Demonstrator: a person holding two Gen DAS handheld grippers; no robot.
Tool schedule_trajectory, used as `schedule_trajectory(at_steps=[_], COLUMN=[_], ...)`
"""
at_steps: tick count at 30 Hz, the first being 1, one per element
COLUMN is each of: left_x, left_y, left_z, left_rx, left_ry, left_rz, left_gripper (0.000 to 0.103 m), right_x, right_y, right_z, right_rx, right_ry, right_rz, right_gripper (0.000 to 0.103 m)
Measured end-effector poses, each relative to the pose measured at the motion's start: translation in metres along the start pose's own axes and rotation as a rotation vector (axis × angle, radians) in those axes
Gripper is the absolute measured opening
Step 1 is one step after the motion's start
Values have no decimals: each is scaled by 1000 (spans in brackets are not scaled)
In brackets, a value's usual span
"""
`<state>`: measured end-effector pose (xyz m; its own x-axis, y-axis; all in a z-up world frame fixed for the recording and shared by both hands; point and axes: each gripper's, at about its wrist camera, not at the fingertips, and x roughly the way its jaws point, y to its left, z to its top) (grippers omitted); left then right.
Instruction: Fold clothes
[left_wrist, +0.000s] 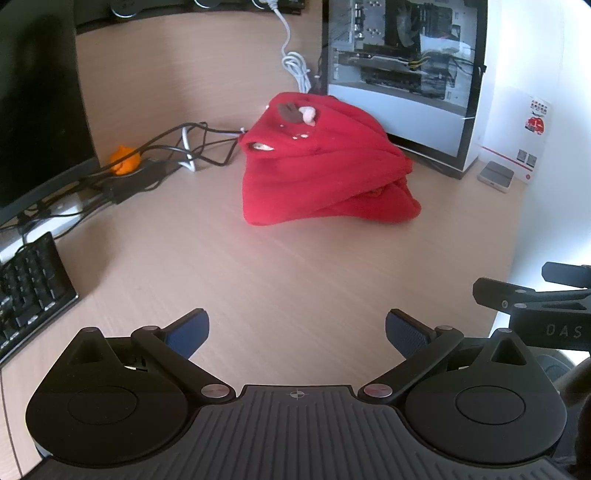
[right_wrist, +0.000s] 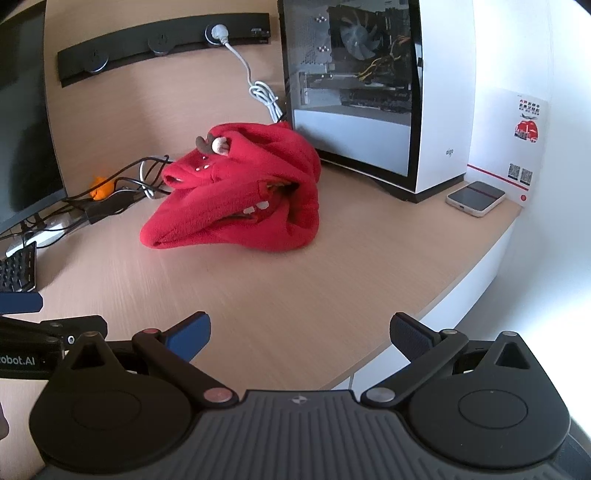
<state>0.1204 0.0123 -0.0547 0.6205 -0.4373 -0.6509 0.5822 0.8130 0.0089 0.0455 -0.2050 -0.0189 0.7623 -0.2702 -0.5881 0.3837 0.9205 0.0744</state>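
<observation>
While both tools hang above bare desk with nothing between their fingers, the red fleece garment (left_wrist: 325, 166) lies in a bunched, folded heap on the wooden desk (left_wrist: 288, 288), just in front of the glass-sided computer case (left_wrist: 402, 66) and touching or nearly touching its lower front corner. The left gripper (left_wrist: 297, 334) has its blue-padded fingers spread wide apart, well short of the garment. The right gripper (right_wrist: 300, 336) is likewise spread wide and empty, near the desk's front edge. To the left of the garment runs a tangle of black cables (left_wrist: 173, 147) beside a small orange object (left_wrist: 124, 159), with a keyboard (left_wrist: 31, 291) nearer the camera. A white cable (right_wrist: 258, 88) coils behind the garment, against the case. Right of the case sits a small white device (right_wrist: 475, 197)
</observation>
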Motion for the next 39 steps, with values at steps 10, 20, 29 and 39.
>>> schedule_trajectory(at_steps=[10,20,29,39], left_x=[-5,-3,-1,1], left_y=[4,5,6,5], left_z=[1,2,3,5], left_rx=[-4,-8,-13,-15], left_ry=[-17,-11,-5,-5], left_rz=[11,13,21,21], left_gripper=[103,103,103,103], right_x=[-2,2,5,6], right_y=[4,6,7,7], right_z=[3,5,7,8], right_rx=[-22,-32,-40,-50], right_ry=[-7,-1,11,9], right_rz=[1,14,22,20], right_gripper=[103,103,103,103])
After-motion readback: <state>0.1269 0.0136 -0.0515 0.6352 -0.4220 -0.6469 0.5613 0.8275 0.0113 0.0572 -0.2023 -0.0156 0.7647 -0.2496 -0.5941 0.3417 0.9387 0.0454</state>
